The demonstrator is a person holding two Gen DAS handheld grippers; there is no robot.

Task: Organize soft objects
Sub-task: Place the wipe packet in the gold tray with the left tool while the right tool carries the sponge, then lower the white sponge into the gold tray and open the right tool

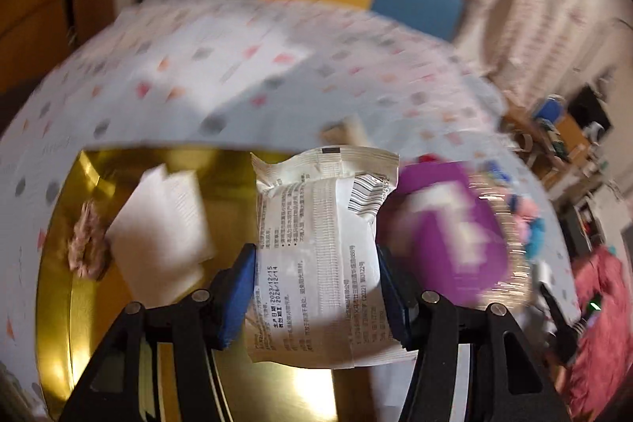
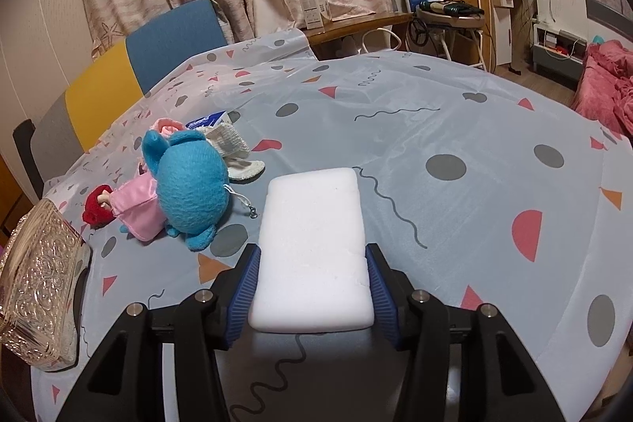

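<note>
My left gripper [image 1: 316,256] is shut on a white printed packet [image 1: 316,192], its blue pads pressing both sides. It hangs over an open gold tin [image 1: 91,303]; the view is motion-blurred. In the tin lie a white foam piece [image 1: 162,232] and a brownish fluffy item [image 1: 87,248]. My right gripper [image 2: 312,252] is shut on a white foam block [image 2: 316,216], held just above the patterned tablecloth [image 2: 455,113]. Left of it lie a blue plush toy [image 2: 190,184], a doll in pink [image 2: 130,208], a white knitted item [image 2: 233,149] and a blue tissue pack [image 2: 205,121].
A clear embossed box [image 2: 39,287] stands at the table's left edge; in the left wrist view a purple object [image 1: 455,236] shows at it, blurred. Blue and yellow chair backs [image 2: 174,42] stand behind the table. Shelves, a stool and a pink blanket [image 2: 605,93] lie to the right.
</note>
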